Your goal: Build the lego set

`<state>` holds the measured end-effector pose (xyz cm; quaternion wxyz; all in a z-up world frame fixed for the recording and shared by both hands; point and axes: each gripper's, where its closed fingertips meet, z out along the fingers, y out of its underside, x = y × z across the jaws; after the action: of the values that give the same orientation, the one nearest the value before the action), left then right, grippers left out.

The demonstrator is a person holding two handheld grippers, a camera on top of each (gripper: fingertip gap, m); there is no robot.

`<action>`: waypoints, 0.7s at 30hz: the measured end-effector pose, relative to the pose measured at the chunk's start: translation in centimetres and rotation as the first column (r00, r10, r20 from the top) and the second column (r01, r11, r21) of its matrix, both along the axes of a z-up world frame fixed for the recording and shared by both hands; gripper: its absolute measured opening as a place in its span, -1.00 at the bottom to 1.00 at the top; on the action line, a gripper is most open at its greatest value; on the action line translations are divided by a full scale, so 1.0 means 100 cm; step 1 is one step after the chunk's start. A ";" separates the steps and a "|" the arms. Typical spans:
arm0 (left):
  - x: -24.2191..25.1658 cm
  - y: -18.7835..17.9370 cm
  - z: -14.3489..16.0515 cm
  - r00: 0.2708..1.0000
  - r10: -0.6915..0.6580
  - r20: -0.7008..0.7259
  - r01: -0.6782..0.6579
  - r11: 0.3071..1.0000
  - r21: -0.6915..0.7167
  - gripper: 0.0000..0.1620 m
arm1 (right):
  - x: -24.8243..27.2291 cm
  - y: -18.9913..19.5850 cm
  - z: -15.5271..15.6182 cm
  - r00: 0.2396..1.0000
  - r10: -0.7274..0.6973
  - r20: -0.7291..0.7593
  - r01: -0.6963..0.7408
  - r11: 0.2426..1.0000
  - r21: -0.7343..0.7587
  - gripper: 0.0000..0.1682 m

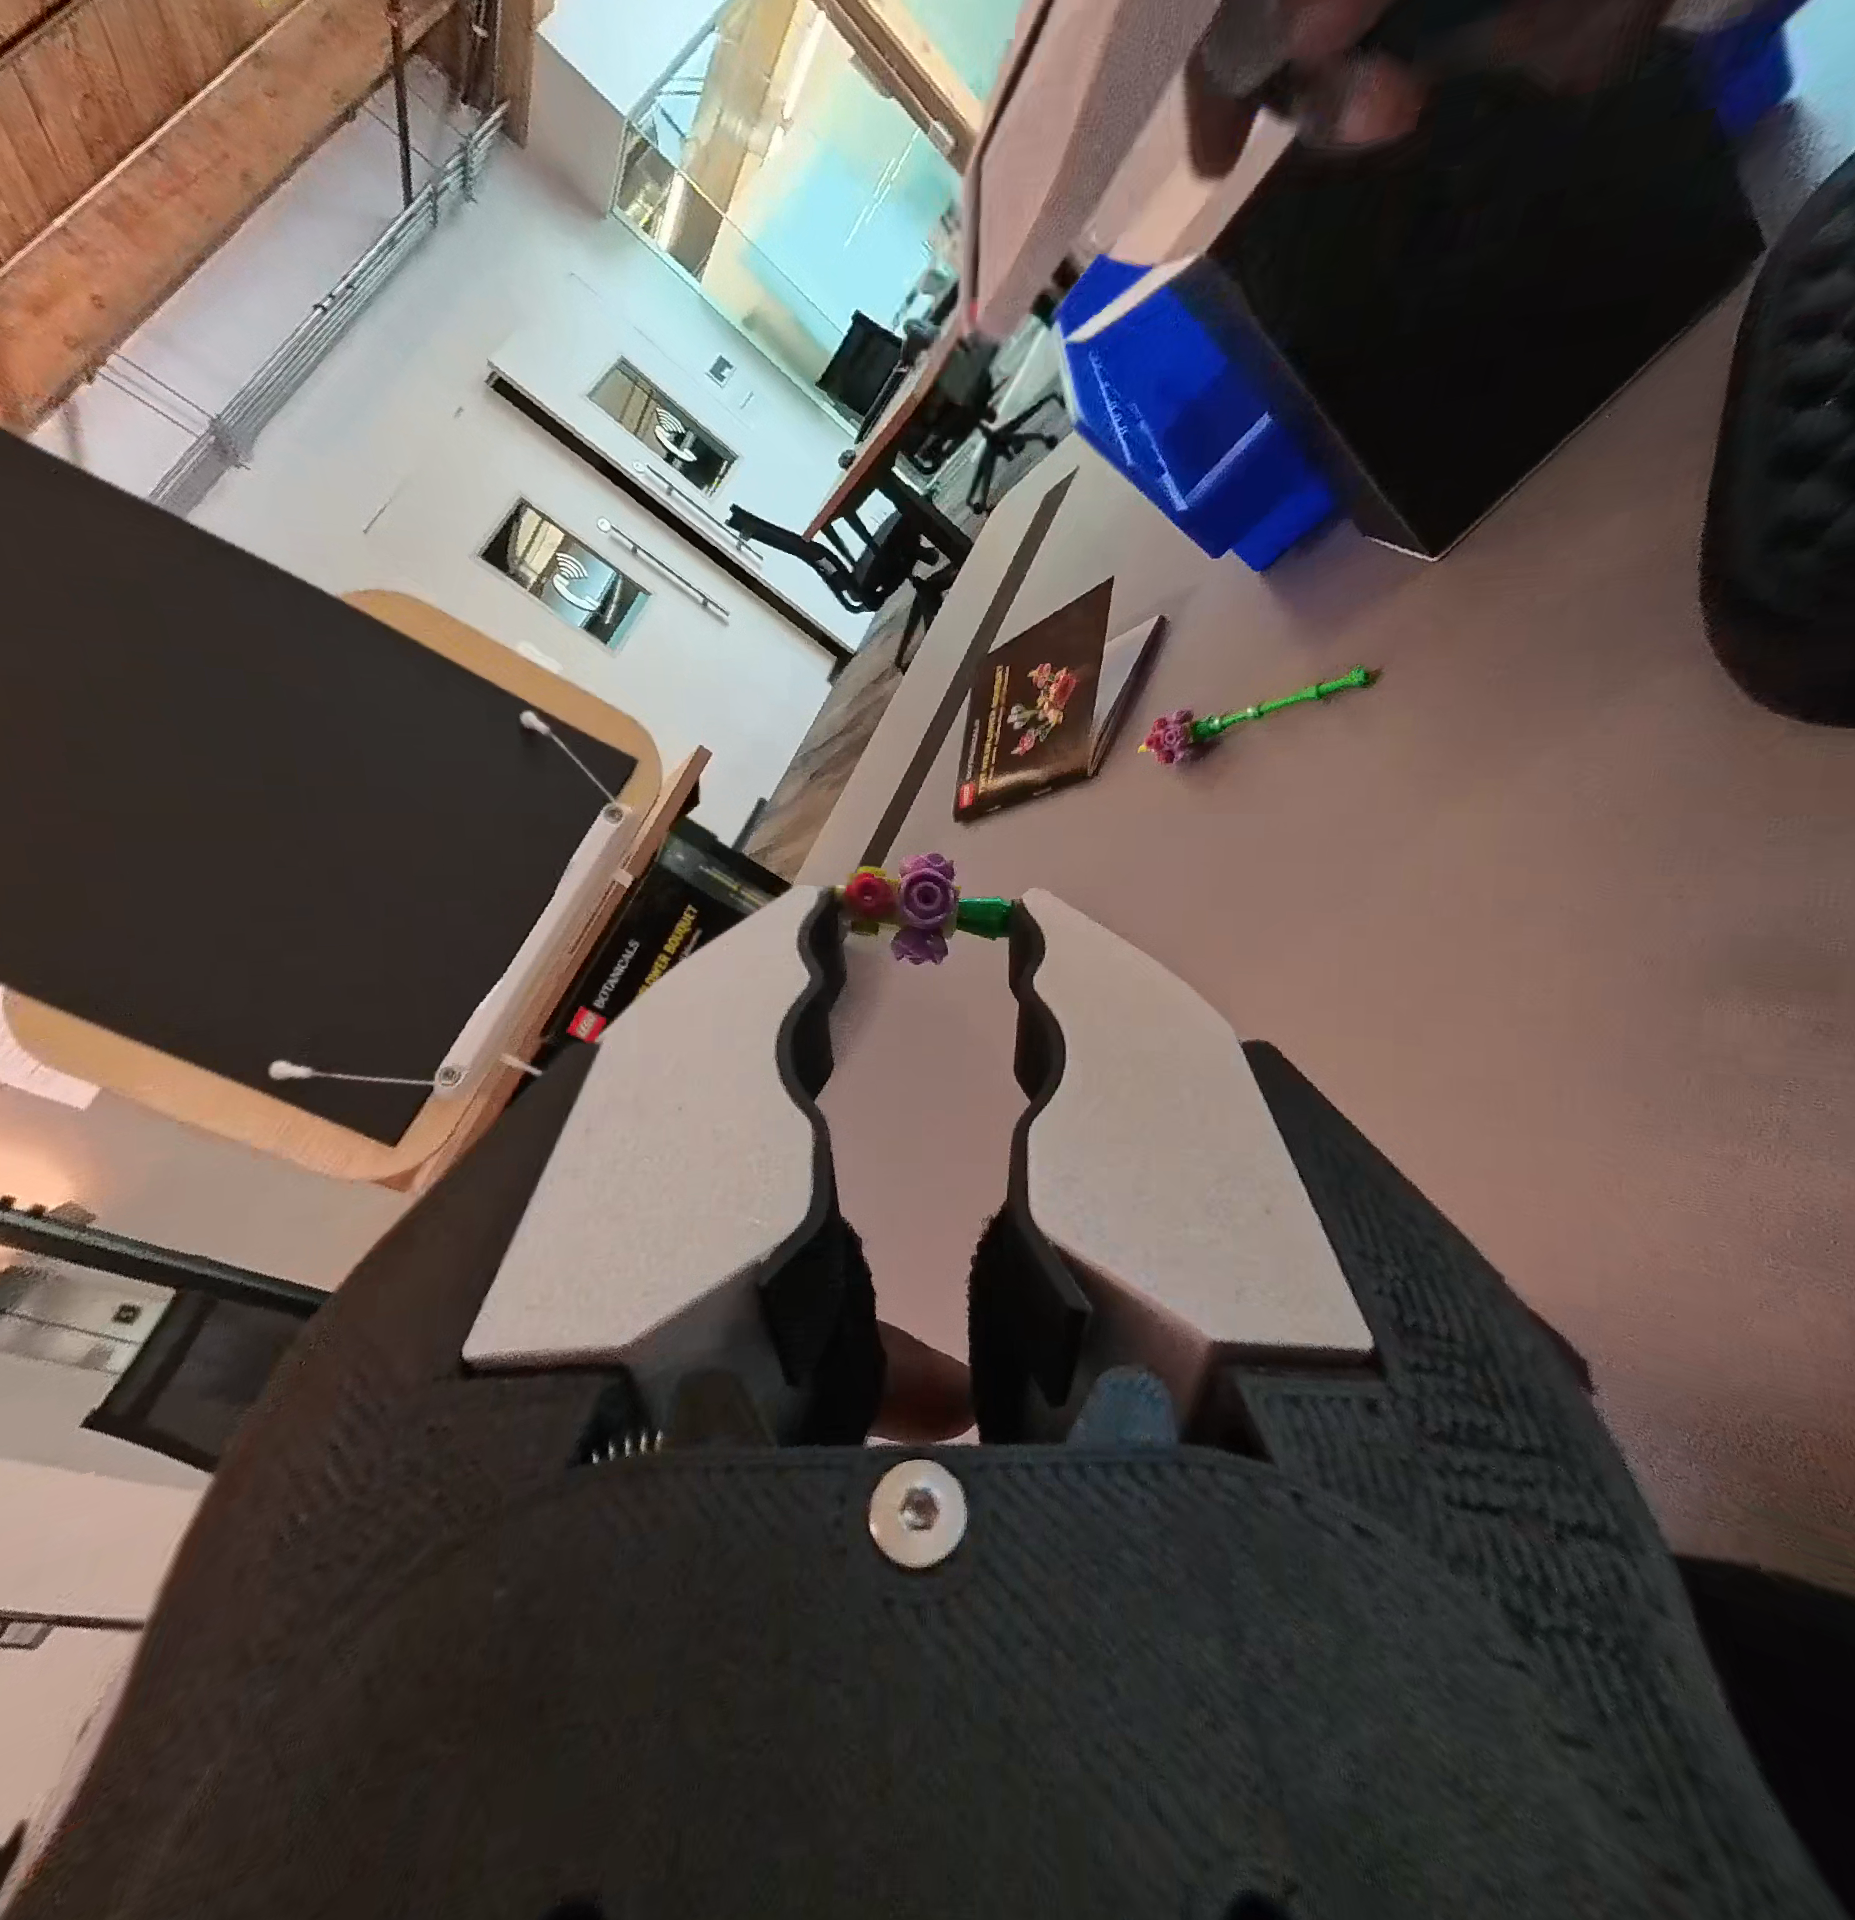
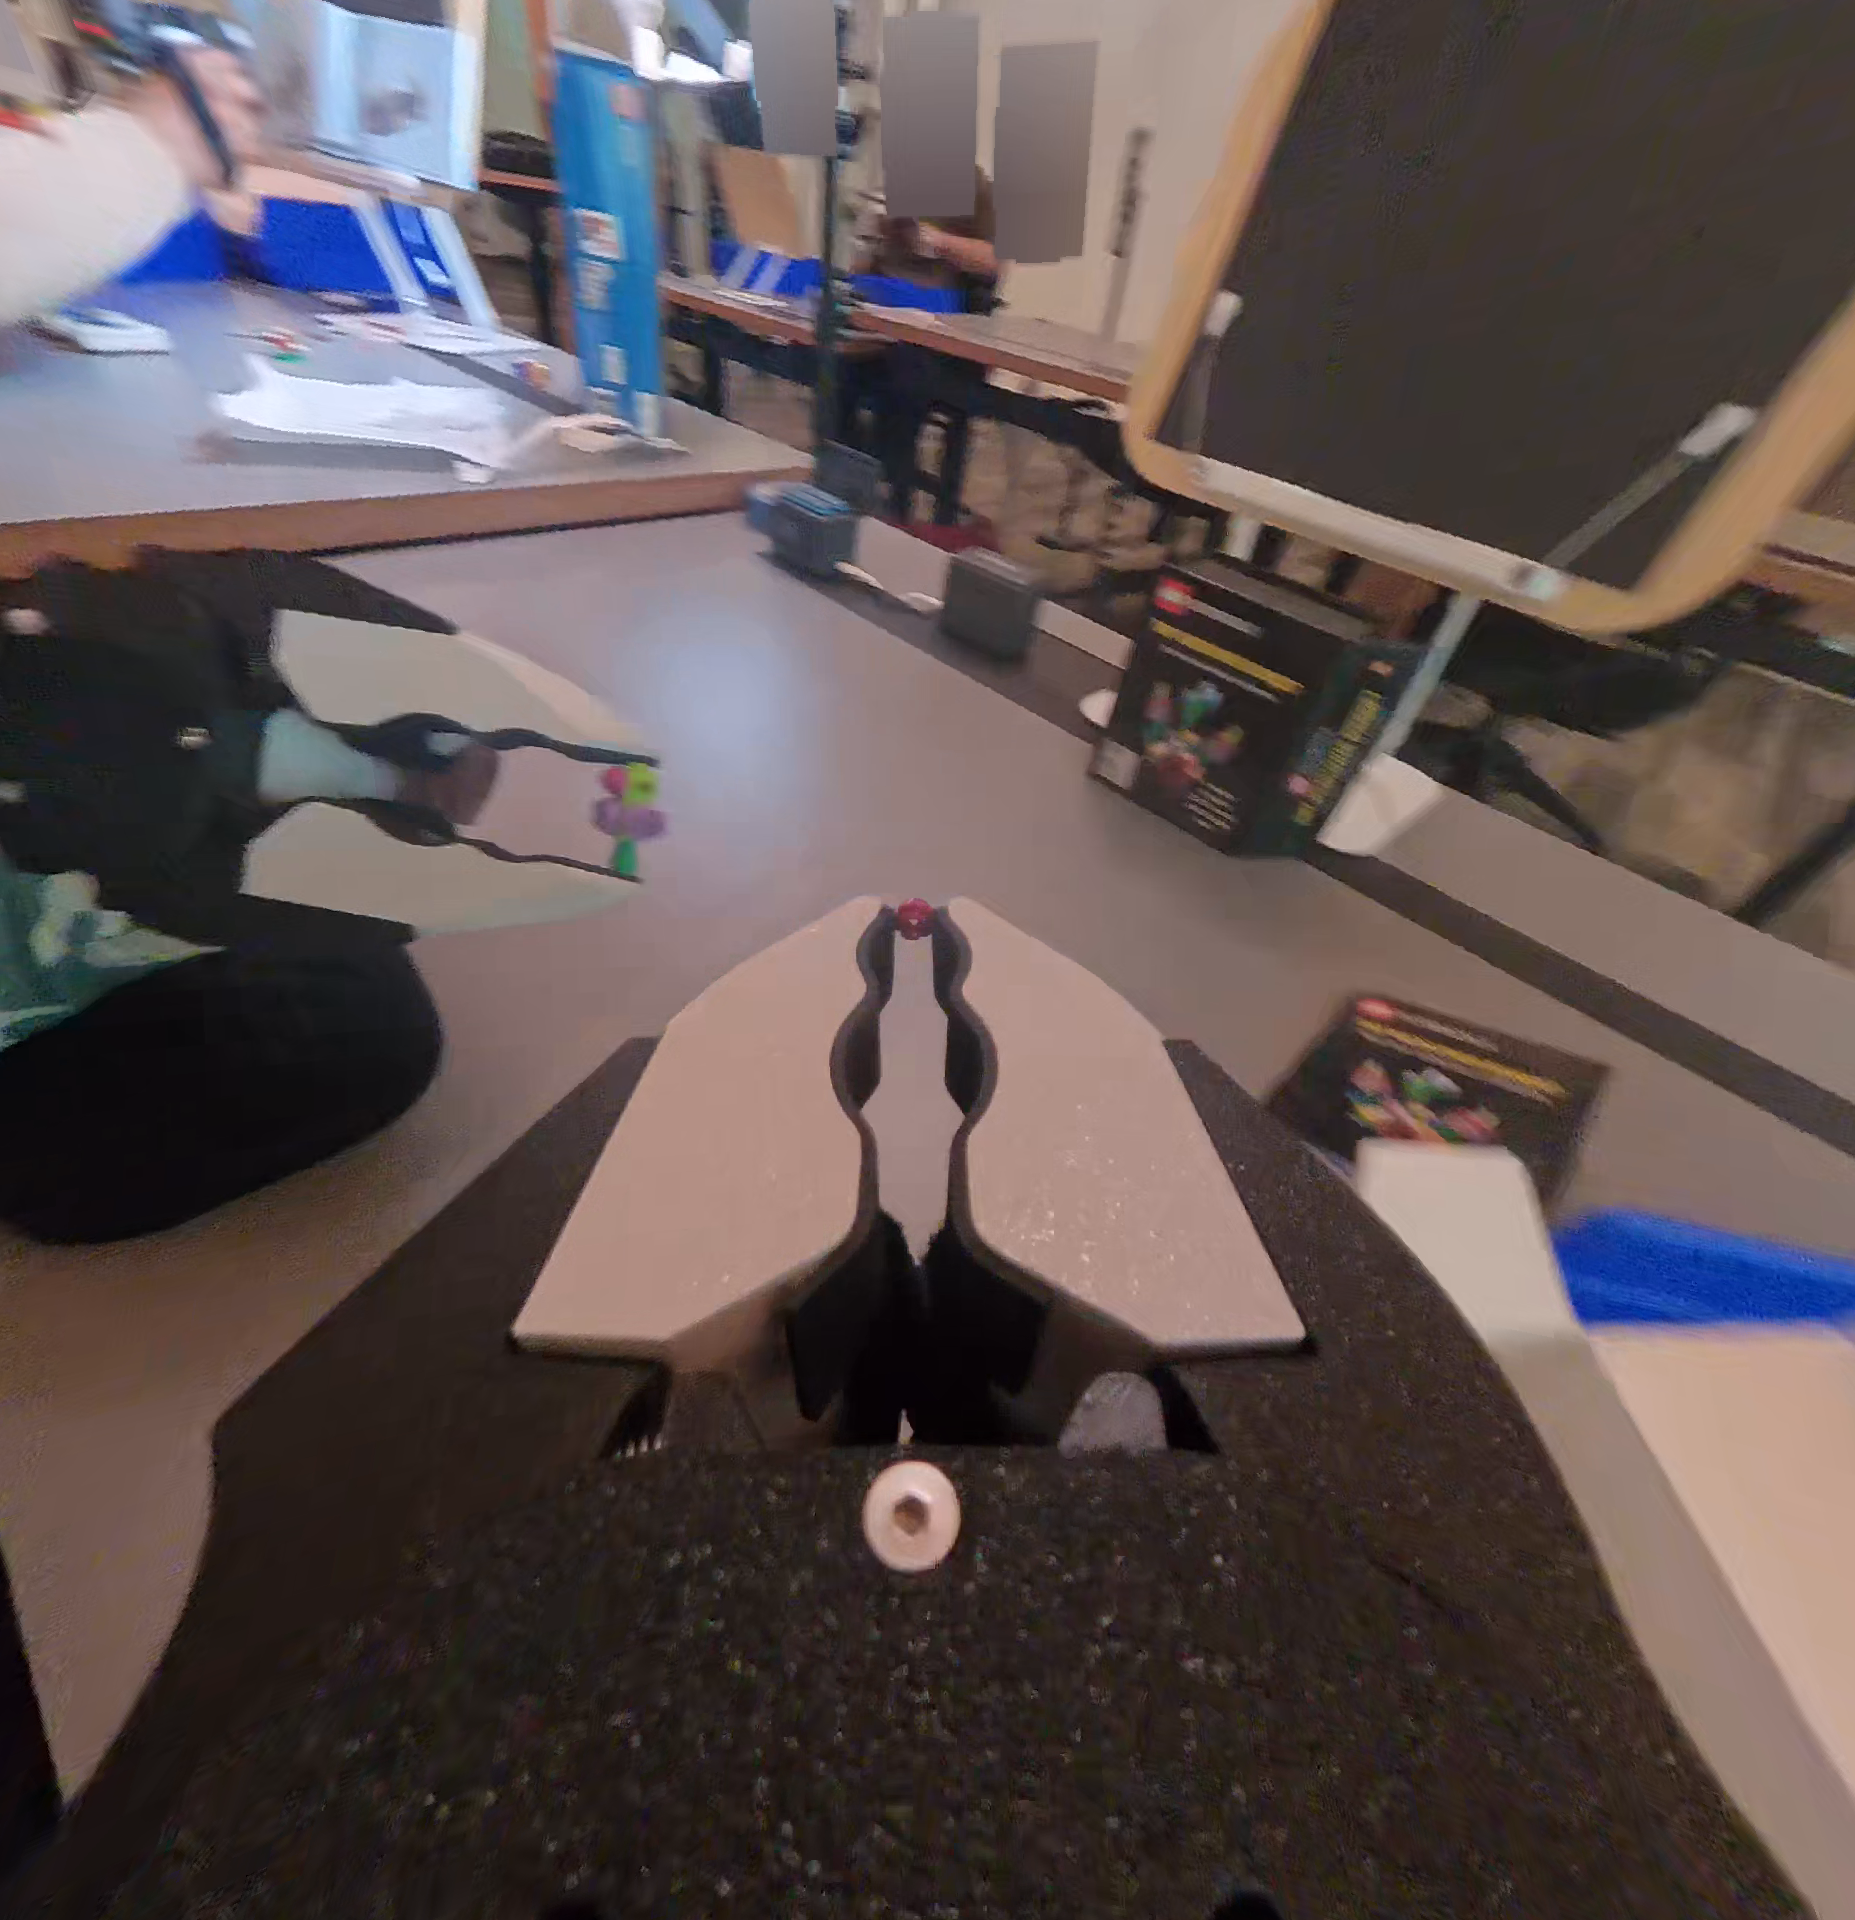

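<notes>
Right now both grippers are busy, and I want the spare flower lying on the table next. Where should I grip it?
Grip the finished flower by its thin green stem, coming from above with fingers across it: it lies flat, and its purple head looks bumpy.

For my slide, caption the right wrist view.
Right gripper pinching a small red piece near the left gripper's flower stem.

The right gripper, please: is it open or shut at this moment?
Shut: the right gripper pinches a small red piece between its fingertips, held off the grey table.
</notes>
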<state>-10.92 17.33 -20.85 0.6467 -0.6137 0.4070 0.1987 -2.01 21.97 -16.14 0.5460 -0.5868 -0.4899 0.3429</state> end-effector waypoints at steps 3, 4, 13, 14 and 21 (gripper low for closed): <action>0.004 0.003 -0.006 1.000 0.001 -0.013 -0.001 1.000 -0.005 -0.61 | 0.069 0.040 -0.005 0.943 -0.318 0.100 0.318 0.948 0.015 -0.92; 0.004 0.003 -0.007 1.000 -0.002 -0.013 0.002 1.000 -0.003 -0.61 | 0.087 0.049 -0.007 0.912 -0.387 0.139 0.388 0.921 0.021 -0.92; -0.004 0.004 -0.009 1.000 0.019 -0.012 -0.019 1.000 0.006 -0.62 | 0.128 0.072 -0.026 0.780 -0.538 0.319 0.537 0.838 0.100 -0.80; -0.004 0.004 -0.009 1.000 0.019 -0.019 -0.019 1.000 0.009 -0.62 | 0.128 0.072 -0.026 0.779 -0.539 0.320 0.538 0.837 0.099 -0.77; -0.002 0.006 -0.011 1.000 0.019 -0.013 -0.019 1.000 -0.008 -0.61 | 0.097 0.054 -0.011 0.891 -0.412 0.190 0.416 0.909 0.018 -0.76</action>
<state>-11.17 17.90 -21.98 0.6396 -0.6188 0.4062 0.2073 7.73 27.36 -17.22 0.5505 -0.7139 -0.3992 0.1671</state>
